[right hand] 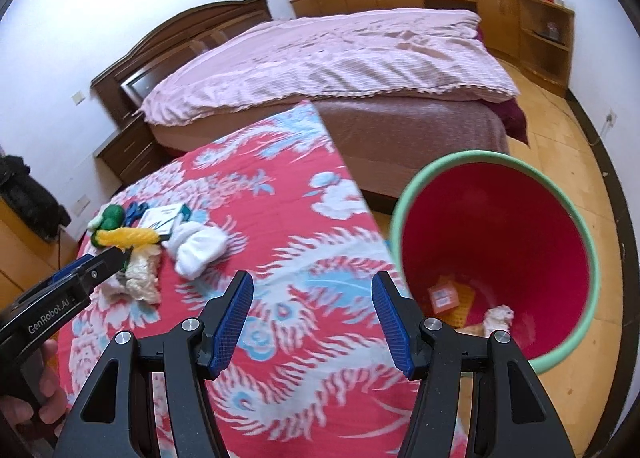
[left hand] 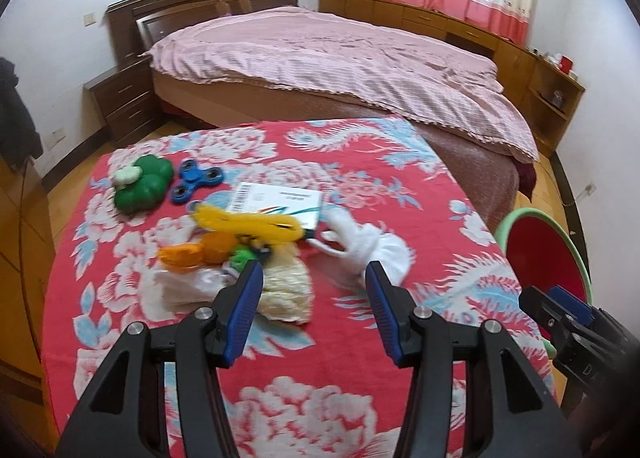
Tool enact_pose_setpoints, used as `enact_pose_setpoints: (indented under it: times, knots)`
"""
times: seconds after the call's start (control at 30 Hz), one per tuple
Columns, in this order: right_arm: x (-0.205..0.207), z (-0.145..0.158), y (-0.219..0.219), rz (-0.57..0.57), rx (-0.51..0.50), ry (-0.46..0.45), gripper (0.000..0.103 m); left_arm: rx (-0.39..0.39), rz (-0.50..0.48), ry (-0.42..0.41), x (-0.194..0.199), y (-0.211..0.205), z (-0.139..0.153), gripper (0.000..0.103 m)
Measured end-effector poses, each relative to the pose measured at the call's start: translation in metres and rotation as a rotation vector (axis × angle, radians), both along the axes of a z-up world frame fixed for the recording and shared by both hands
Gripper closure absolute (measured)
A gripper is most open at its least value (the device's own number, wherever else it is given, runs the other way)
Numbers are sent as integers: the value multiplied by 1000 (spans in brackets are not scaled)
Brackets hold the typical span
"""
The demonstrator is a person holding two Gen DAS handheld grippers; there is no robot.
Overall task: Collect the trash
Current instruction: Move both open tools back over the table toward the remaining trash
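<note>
You held the left gripper (left hand: 314, 282) wide over the crumpled paper (left hand: 286, 294), seemingly to straddle it; the right gripper (right hand: 312, 294) (also wide, empty) waited beside the bin (right hand: 576, 218) at lower right.

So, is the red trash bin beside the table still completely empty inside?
No, in the right wrist view the bin already holds an orange box and a crumpled pale wad at its bottom.

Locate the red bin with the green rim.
The red bin stands on the floor just off the right edge of the floral-covered table, filling the right of the right wrist view, with the bed behind it.
</note>
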State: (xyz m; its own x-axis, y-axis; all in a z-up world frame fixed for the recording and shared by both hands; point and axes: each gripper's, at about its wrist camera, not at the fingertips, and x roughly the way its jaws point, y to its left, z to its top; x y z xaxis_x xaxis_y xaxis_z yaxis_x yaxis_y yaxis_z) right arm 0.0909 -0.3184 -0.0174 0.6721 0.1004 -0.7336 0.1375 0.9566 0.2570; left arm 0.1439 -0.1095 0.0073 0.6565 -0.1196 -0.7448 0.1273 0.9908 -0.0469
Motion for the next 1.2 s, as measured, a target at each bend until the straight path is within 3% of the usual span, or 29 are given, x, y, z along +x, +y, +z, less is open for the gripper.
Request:
enact_pose_setpoints:
  times: [0.5, 0.73, 1.07, 1.2]
  knots:
    - [24, -5, 59, 100, 31, 3, 40, 14, 124, 12, 11, 79, -11, 50]
    - [40, -13, 76, 134, 35, 15, 40, -2, 142, 43, 22, 97, -26, 50]
    - [64, -27, 83, 149, 19, 23, 39, -74, 128, 112, 41, 108, -56, 48]
    - [77, -35, 84, 161, 12, 41, 39, -117, 110, 97, 46, 108, -58, 45]
